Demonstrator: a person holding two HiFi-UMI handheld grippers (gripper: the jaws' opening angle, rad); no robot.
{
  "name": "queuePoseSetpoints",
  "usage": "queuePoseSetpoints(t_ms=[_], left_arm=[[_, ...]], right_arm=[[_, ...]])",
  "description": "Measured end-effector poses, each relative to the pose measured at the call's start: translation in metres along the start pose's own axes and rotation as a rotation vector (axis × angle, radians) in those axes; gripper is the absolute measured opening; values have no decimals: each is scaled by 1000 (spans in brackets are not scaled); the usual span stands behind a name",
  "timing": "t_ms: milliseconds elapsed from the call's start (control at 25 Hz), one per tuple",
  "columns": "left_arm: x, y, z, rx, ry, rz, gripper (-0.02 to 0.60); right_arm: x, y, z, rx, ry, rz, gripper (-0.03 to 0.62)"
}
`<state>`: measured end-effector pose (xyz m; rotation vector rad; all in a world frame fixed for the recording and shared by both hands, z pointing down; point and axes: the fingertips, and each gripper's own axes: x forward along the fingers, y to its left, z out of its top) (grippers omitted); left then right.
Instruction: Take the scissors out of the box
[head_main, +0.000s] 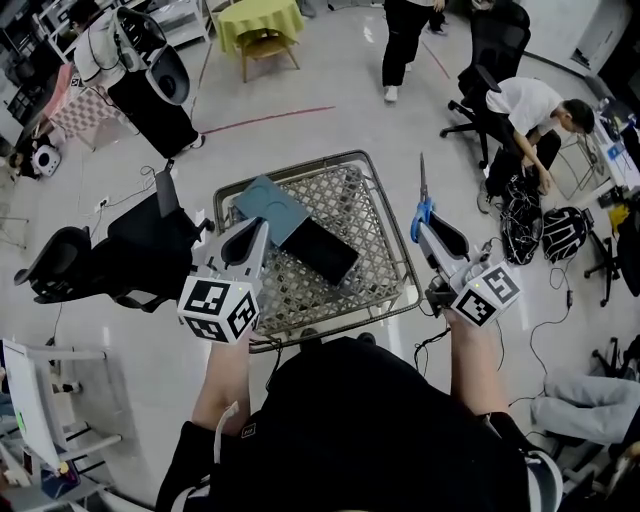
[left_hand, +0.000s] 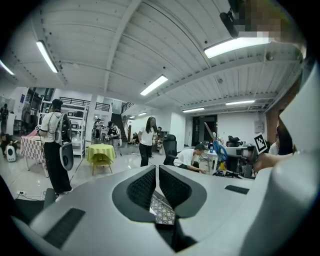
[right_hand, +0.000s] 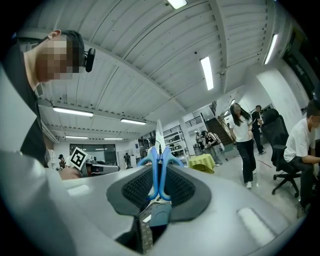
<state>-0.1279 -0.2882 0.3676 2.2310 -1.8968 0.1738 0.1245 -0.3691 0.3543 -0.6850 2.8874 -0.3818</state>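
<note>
The scissors (head_main: 422, 205) have blue handles and silver blades that point up and away, clear of the box and just past its right rim. My right gripper (head_main: 424, 232) is shut on the handles; in the right gripper view the blue loops (right_hand: 156, 172) sit pinched between the pads. The box is a wire mesh basket (head_main: 385, 225) on the floor in front of me. It holds a teal flat pack (head_main: 272, 210) and a black flat case (head_main: 325, 250). My left gripper (head_main: 260, 232) hovers over the basket's left side, jaws together with nothing in them (left_hand: 157, 169). The scissors (left_hand: 218, 149) also show far right in that view.
Black office chairs (head_main: 110, 255) stand left of the basket. A seated person (head_main: 530, 115) and a backpack (head_main: 563, 232) are at the right. A green-covered table (head_main: 260, 25) and standing people are farther back. A white rack (head_main: 40, 410) is at the lower left.
</note>
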Motion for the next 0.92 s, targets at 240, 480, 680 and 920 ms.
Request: queuePoseSetpoints(t_ms=[240, 480, 680, 920], left_arm=[[0, -1, -1, -2, 1, -3, 26], [-1, 0, -6, -10, 9, -3, 26], [-2, 1, -9, -15, 15, -5, 26], [2, 2, -9, -13, 17, -8, 26]], right_arm=[[3, 2, -3, 0, 12, 9, 97], [7, 5, -10, 13, 25, 20, 97], [12, 10, -15, 18, 35, 31, 97], [13, 7, -15, 20, 34, 27, 97]])
